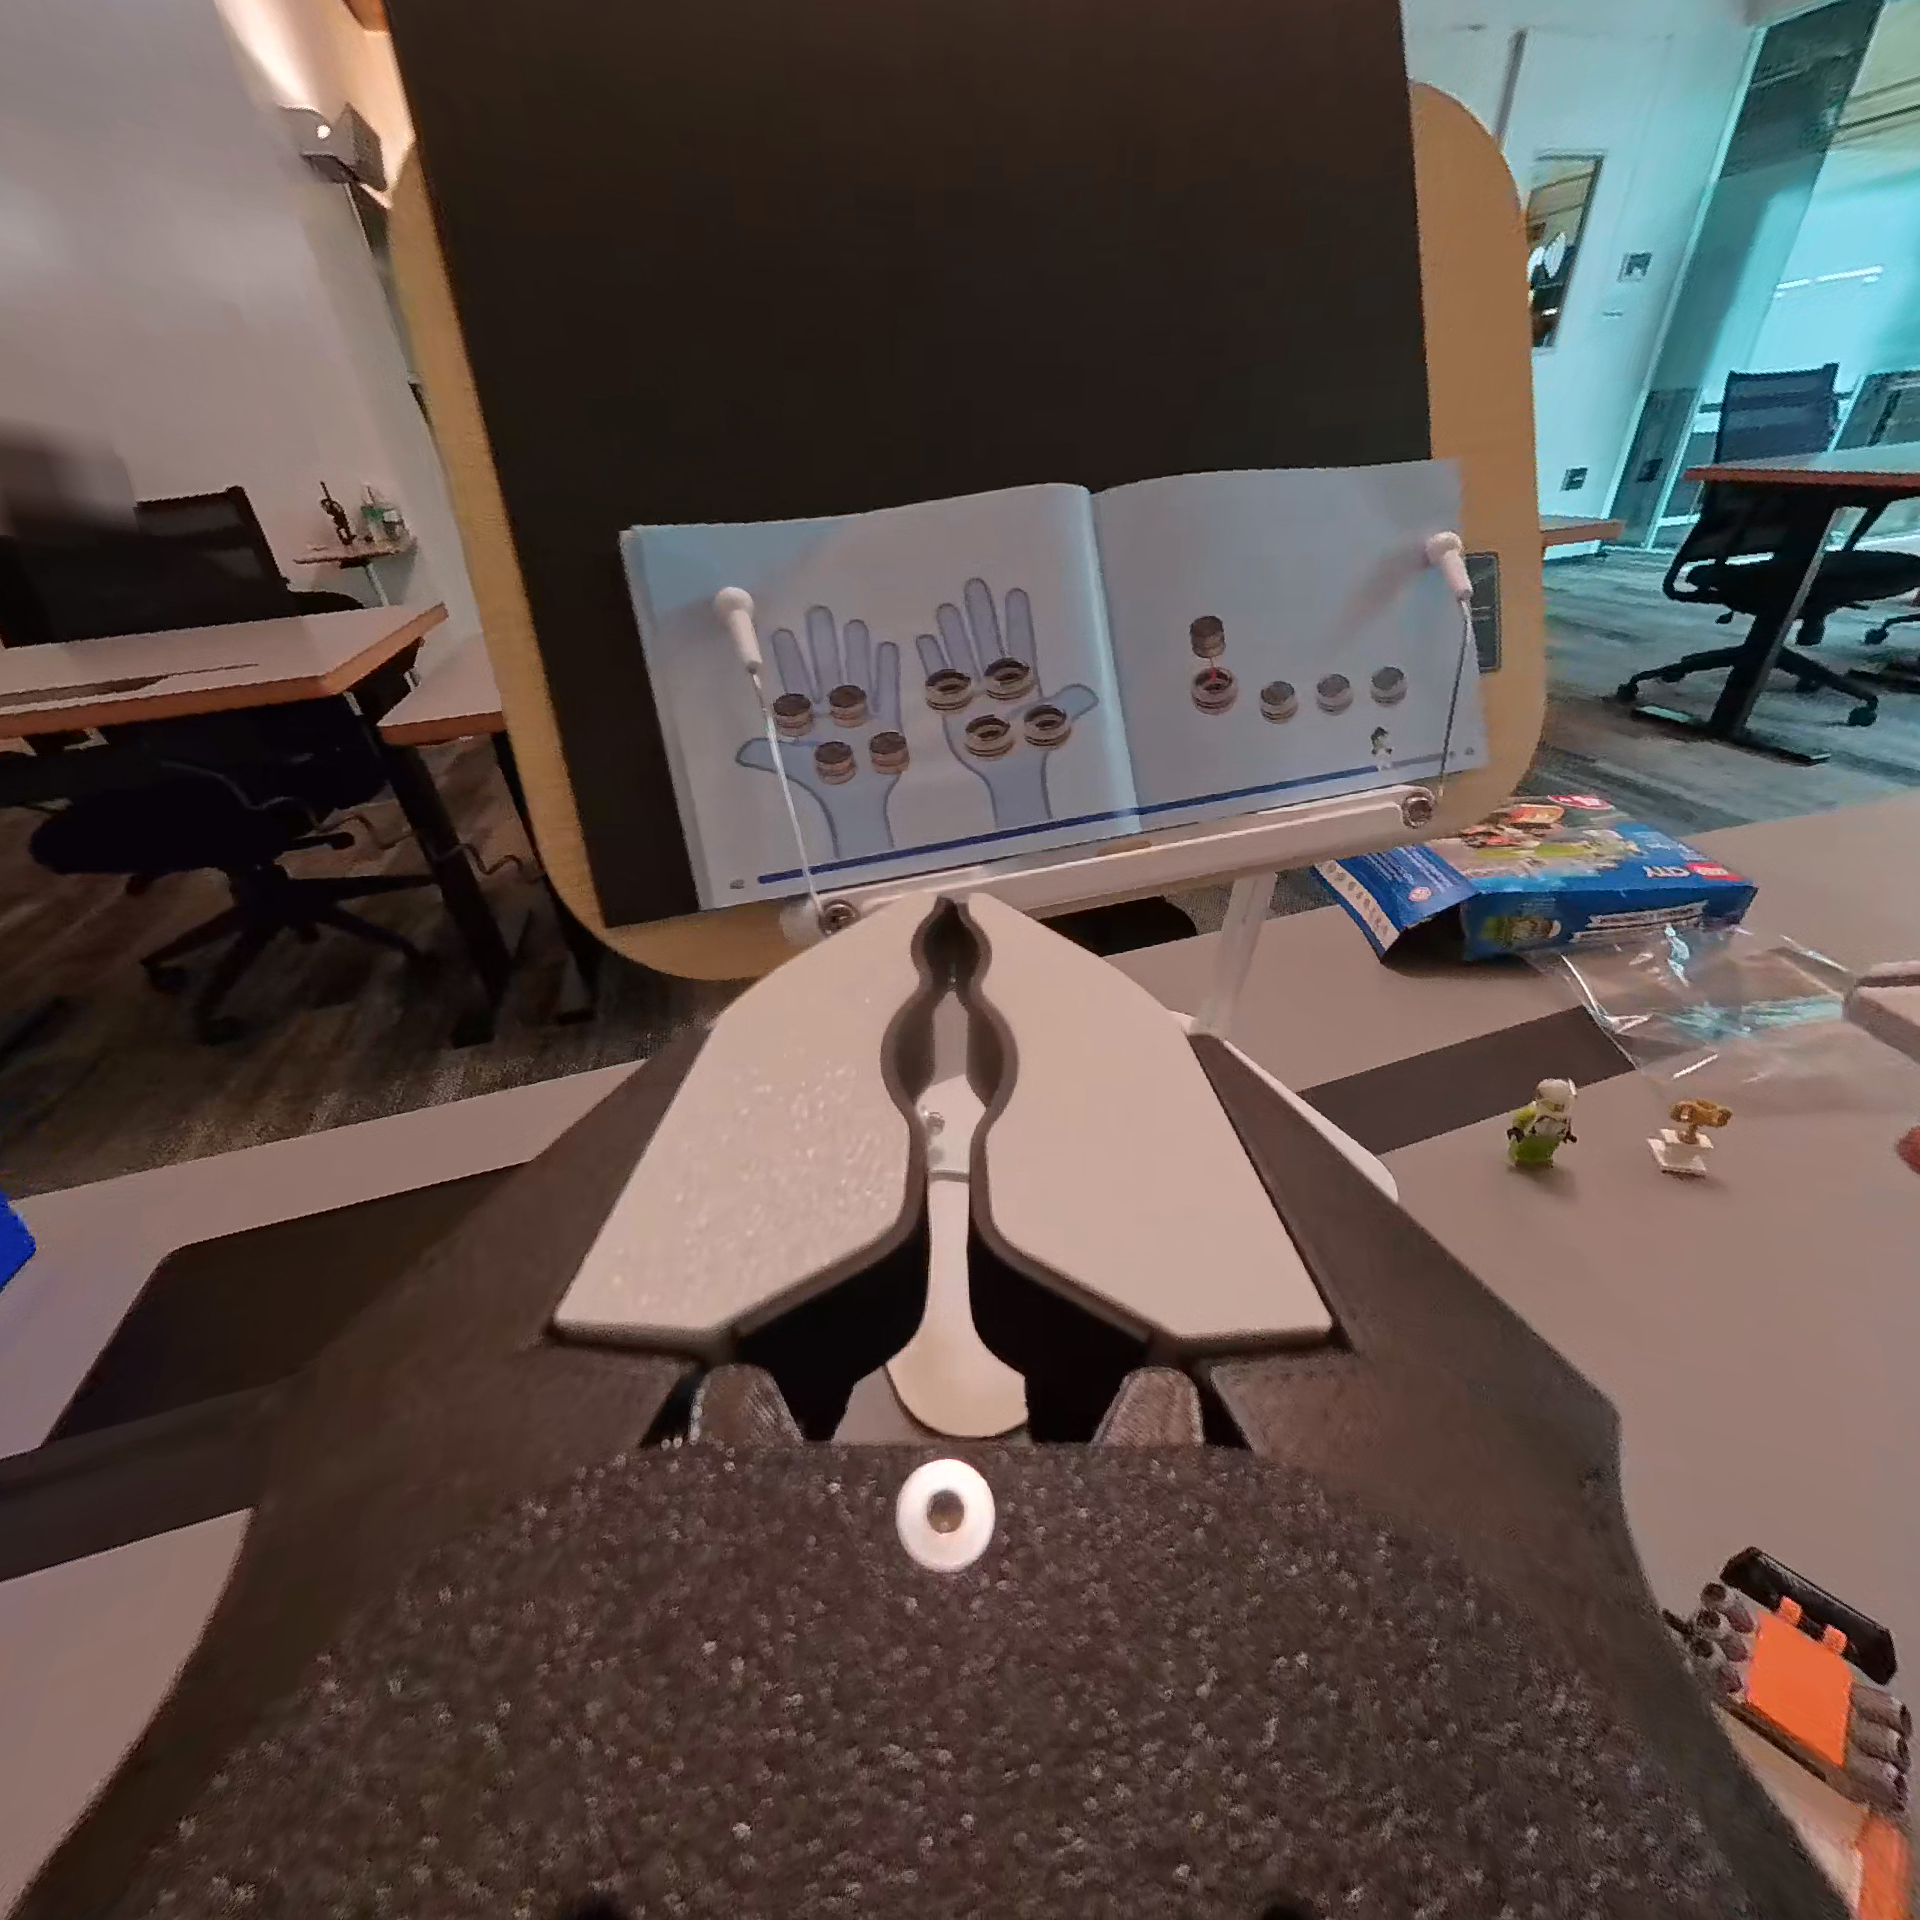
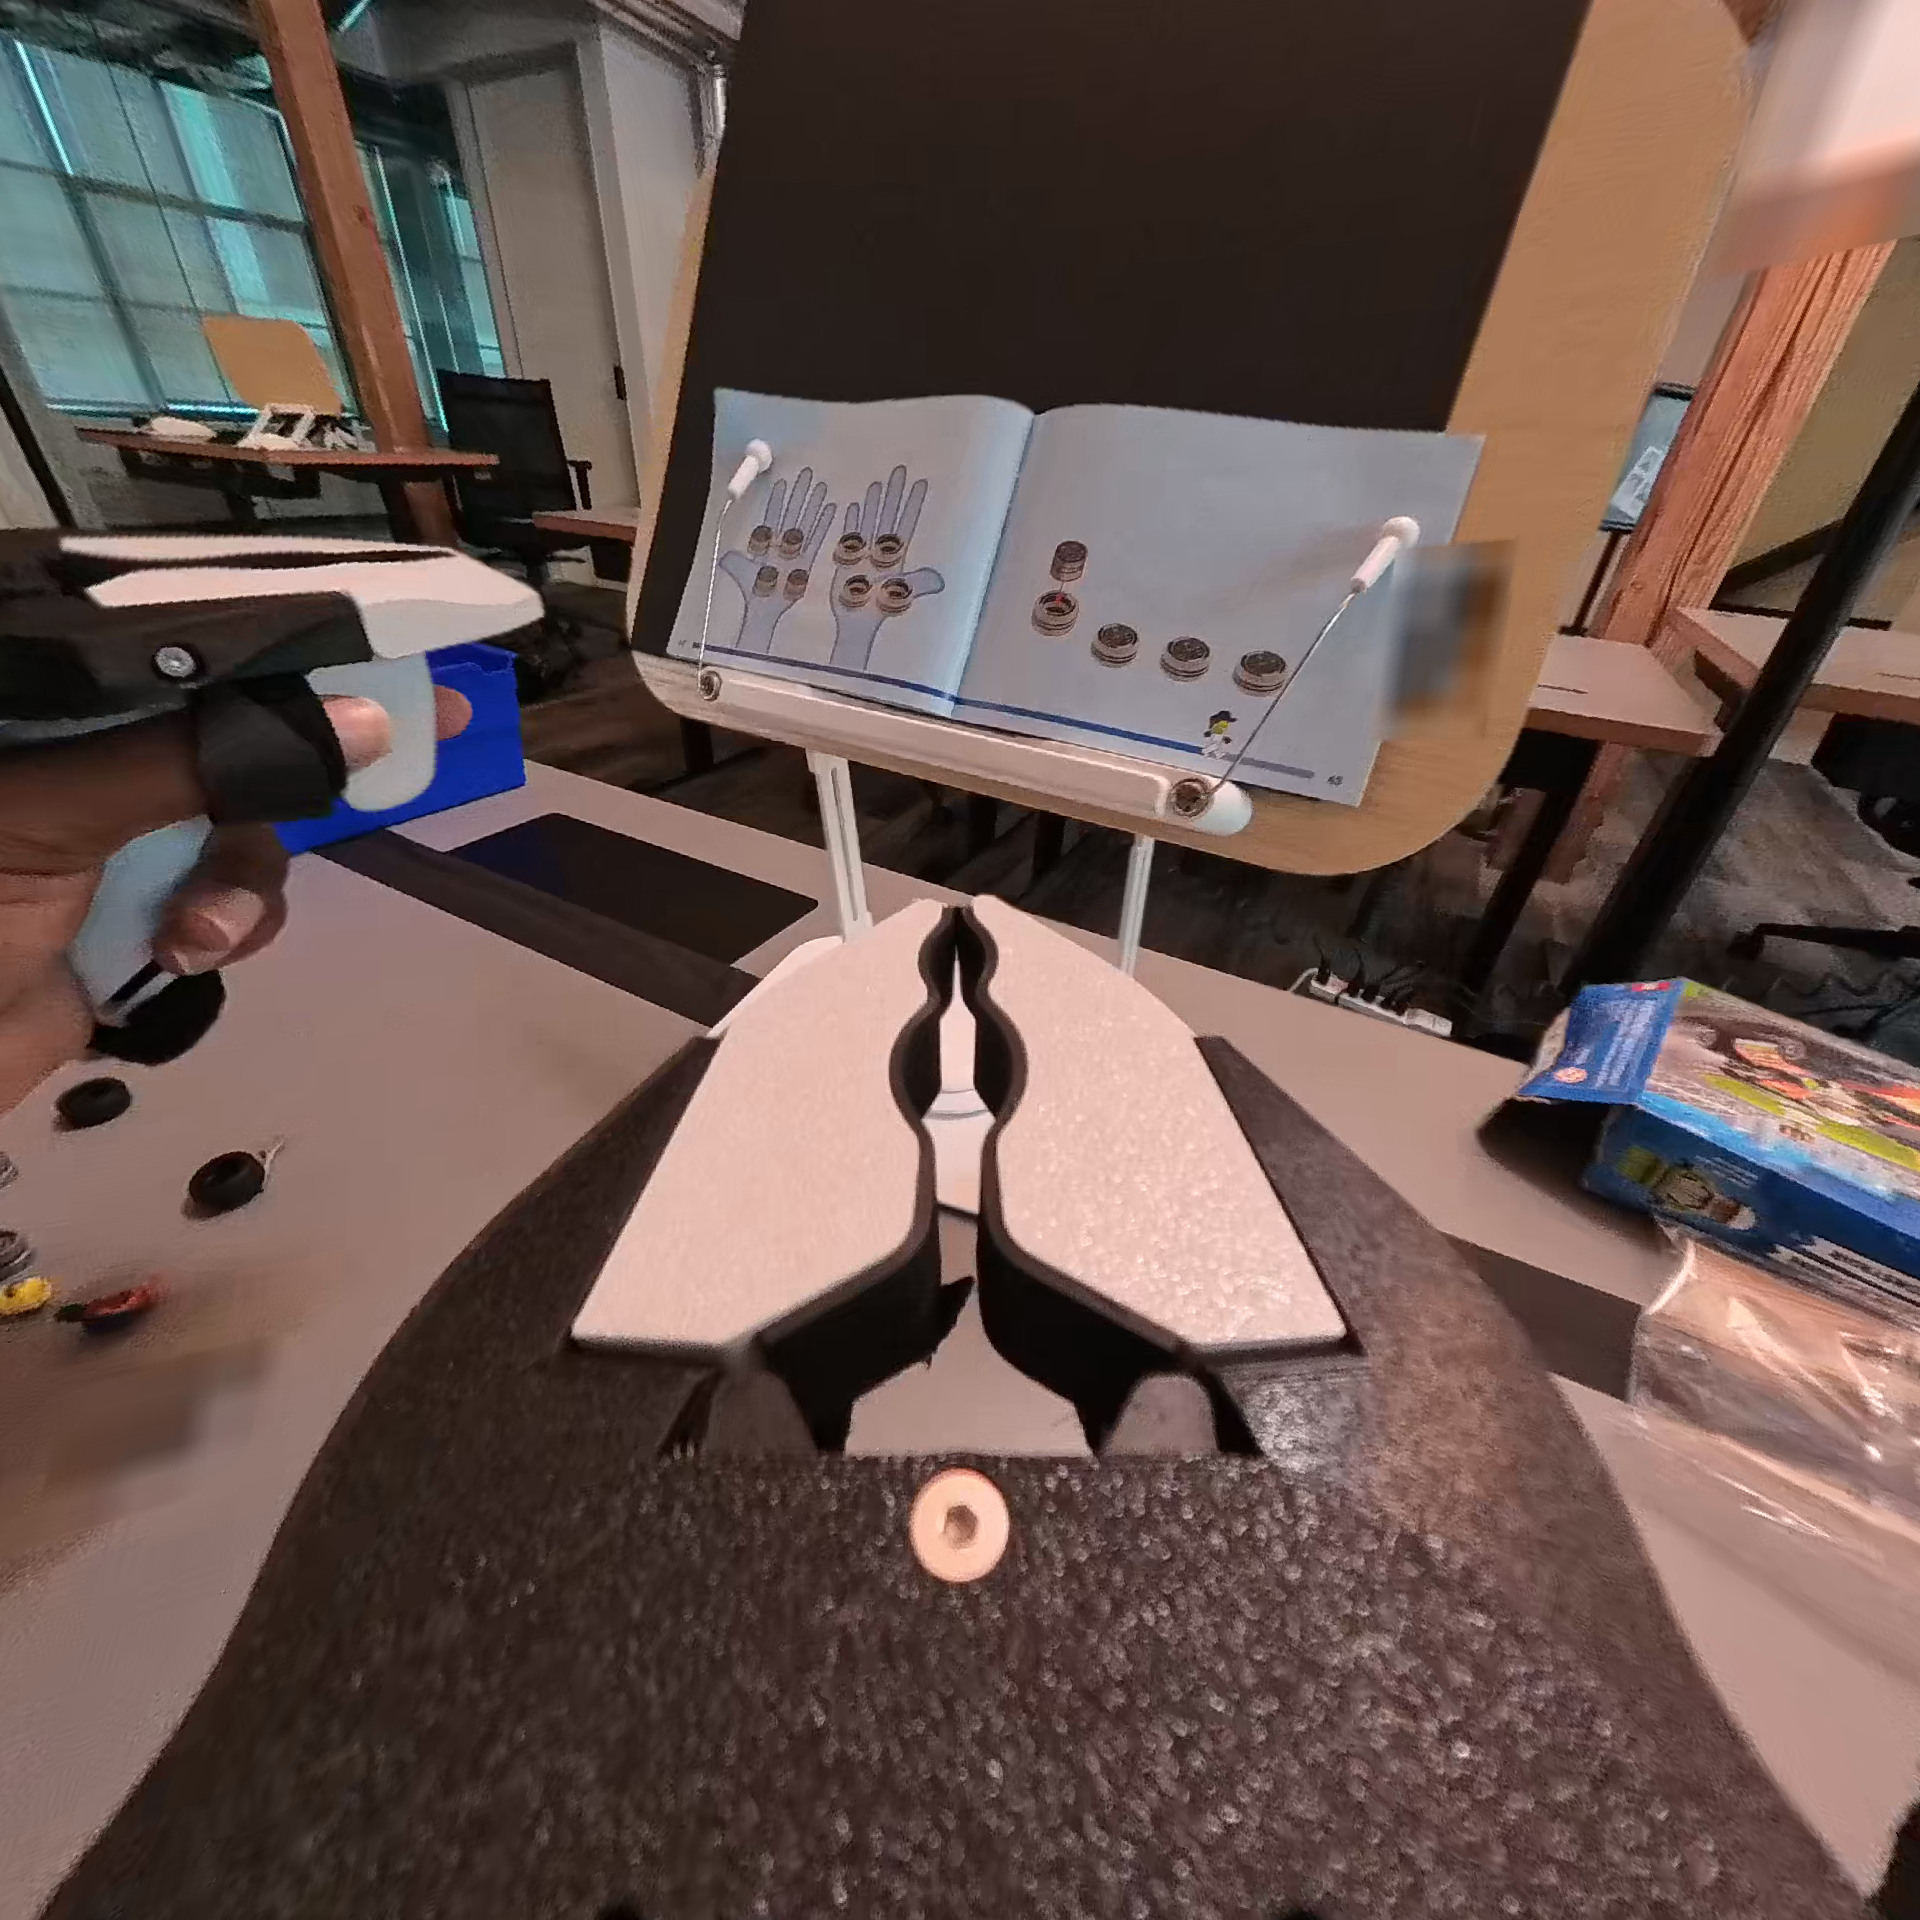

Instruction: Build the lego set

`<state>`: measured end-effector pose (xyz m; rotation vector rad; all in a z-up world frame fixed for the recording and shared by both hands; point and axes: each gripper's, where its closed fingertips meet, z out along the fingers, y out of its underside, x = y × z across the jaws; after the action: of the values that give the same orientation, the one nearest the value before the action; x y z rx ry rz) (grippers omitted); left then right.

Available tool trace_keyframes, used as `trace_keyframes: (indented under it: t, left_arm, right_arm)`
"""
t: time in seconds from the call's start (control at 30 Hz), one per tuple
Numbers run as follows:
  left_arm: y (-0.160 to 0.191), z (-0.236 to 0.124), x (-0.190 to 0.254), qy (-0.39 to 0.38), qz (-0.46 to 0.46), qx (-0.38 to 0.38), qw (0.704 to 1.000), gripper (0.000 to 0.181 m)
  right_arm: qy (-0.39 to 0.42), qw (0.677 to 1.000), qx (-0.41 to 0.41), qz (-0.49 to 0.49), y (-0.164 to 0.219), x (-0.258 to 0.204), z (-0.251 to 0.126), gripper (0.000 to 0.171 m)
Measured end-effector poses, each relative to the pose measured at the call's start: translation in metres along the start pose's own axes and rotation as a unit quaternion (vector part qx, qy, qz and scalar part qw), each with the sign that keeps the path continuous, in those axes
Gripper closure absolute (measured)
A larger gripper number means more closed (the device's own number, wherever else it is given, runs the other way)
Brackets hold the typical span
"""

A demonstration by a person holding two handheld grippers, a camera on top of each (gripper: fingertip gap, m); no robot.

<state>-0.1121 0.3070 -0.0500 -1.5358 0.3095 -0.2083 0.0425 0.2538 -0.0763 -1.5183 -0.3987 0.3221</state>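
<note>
My left gripper (image 1: 951, 914) is shut and empty, held above the table and aimed at the open instruction booklet (image 1: 1049, 675) on its white stand. My right gripper (image 2: 961, 920) is also shut and empty, facing the same booklet (image 2: 1070, 582). The left gripper also shows at the left of the right wrist view (image 2: 312, 603), held by a hand. Black tyres (image 2: 223, 1179) and small loose pieces (image 2: 114, 1304) lie on the table at the left. A minifigure (image 1: 1543, 1122) and a small trophy piece (image 1: 1688, 1138) stand at the right. A partly built orange and black model (image 1: 1808, 1683) lies at lower right.
The blue lego box (image 1: 1538, 883) lies on its side at the right, also in the right wrist view (image 2: 1745, 1132), with clear plastic bags (image 1: 1725, 997) beside it. A blue bin (image 2: 457, 738) stands at the left. A dark board (image 1: 914, 364) stands behind the booklet. Office chairs and desks lie beyond. My right fingertips sit around 15 cm from my left ones. To reach the minifigure (image 1: 1543, 1122) in a straight line is about 20 cm for my right fingers, about 30 cm for my left.
</note>
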Motion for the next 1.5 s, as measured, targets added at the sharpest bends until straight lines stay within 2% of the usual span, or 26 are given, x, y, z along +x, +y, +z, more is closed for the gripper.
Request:
trace_keyframes:
  t: [0.27, 0.53, 0.93, 1.07, 1.3, 1.4, 1.5]
  left_arm:
    - [0.002, 0.002, 0.025, 0.023, 0.008, 0.015, 1.0, 0.181]
    - [0.013, 0.004, 0.044, 0.043, 0.014, 0.011, 0.999, 0.181]
    - [0.003, -0.005, 0.059, 0.066, 0.006, 0.003, 0.998, 0.181]
    - [-0.014, -0.015, 0.058, 0.07, 0.016, 0.016, 0.997, 0.181]
    - [-0.069, -0.055, 0.064, 0.102, 0.011, 0.054, 0.993, 0.181]
    - [-0.057, -0.066, 0.073, 0.093, -0.002, 0.045, 0.995, 0.181]
    - [-0.021, -0.084, 0.073, 0.081, 0.016, 0.008, 0.997, 0.181]
  right_arm:
    - [0.004, 1.0, -0.008, -0.008, 0.011, 0.001, 0.001, 0.171]
    - [0.023, 1.0, 0.008, 0.0, -0.001, 0.018, -0.007, 0.171]
    - [0.015, 1.0, 0.011, 0.02, -0.014, 0.017, -0.013, 0.171]
    - [0.023, 0.999, 0.029, 0.027, -0.032, 0.025, -0.022, 0.171]
    - [0.017, 0.998, 0.059, 0.02, -0.065, 0.029, -0.04, 0.171]
    - [0.01, 0.999, 0.051, 0.014, -0.069, 0.029, -0.045, 0.171]
    - [0.016, 0.999, 0.039, 0.011, -0.063, 0.031, -0.048, 0.171]
